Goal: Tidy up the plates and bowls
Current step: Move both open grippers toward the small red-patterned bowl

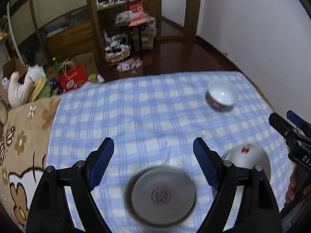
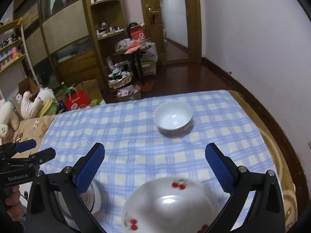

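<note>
Both tools hang over a bed spread with a blue checked cloth [image 1: 155,106], and neither has anything in its grasp: the left gripper [image 1: 153,145] has its jaws spread wide above a small grey plate [image 1: 162,193] with a red mark at its centre, and the right gripper [image 2: 155,153] is likewise spread wide above a white plate with cherries [image 2: 171,207] on its rim. The two plates lie near each other at the close edge of the cloth, while a white bowl with a red band [image 2: 173,118] sits well apart, toward the far right corner (it may be two bowls nested, though the blur makes that hard to settle). The step in hand looks like the approach to a first pick, with nothing yet gathered. The next move probably calls for one gripper to drop low and tilt so that a finger slides under a plate rim, since the soft cloth gives little clearance, then to close on the rim and carry that plate onto the other
</note>
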The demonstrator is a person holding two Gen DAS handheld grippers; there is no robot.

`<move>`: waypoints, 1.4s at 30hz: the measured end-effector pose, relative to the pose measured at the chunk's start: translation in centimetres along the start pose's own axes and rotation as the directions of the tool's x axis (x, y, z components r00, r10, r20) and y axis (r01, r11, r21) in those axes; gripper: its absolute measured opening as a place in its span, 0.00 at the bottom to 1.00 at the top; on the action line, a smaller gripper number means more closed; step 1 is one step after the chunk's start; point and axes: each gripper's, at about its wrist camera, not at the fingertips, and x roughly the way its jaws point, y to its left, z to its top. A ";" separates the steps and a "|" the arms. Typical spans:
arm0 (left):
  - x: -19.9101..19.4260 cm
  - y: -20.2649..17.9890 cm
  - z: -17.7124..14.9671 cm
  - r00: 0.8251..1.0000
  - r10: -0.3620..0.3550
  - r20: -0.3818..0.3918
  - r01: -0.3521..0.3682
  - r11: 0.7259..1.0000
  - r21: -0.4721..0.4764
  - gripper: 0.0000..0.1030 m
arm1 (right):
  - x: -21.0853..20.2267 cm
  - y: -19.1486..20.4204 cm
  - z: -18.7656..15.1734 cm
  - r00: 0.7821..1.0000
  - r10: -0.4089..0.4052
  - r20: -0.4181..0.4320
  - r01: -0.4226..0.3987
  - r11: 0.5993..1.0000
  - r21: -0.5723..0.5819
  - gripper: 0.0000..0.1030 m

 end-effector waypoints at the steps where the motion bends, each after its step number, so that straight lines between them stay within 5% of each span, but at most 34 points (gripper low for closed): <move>1: 0.1 -0.2 0.5 1.000 -0.002 0.010 0.002 1.000 0.001 0.82 | 0.1 -0.4 0.3 1.000 -0.007 0.008 0.007 1.000 0.006 1.00; 19: 7.5 -7.9 10.1 0.992 -0.113 0.063 0.107 0.990 0.093 0.85 | 6.1 -8.1 6.2 0.996 -0.071 0.049 0.065 0.992 0.107 1.00; 30: 15.6 -10.7 13.1 0.982 -0.180 -0.054 0.186 0.972 0.143 0.84 | 12.4 -9.6 6.4 0.994 -0.091 -0.057 0.097 0.990 0.102 1.00; 42: 22.7 -12.5 12.5 0.960 -0.206 -0.189 0.229 0.968 0.107 0.84 | 18.1 -10.9 4.6 0.981 -0.058 -0.185 0.086 0.986 0.145 0.96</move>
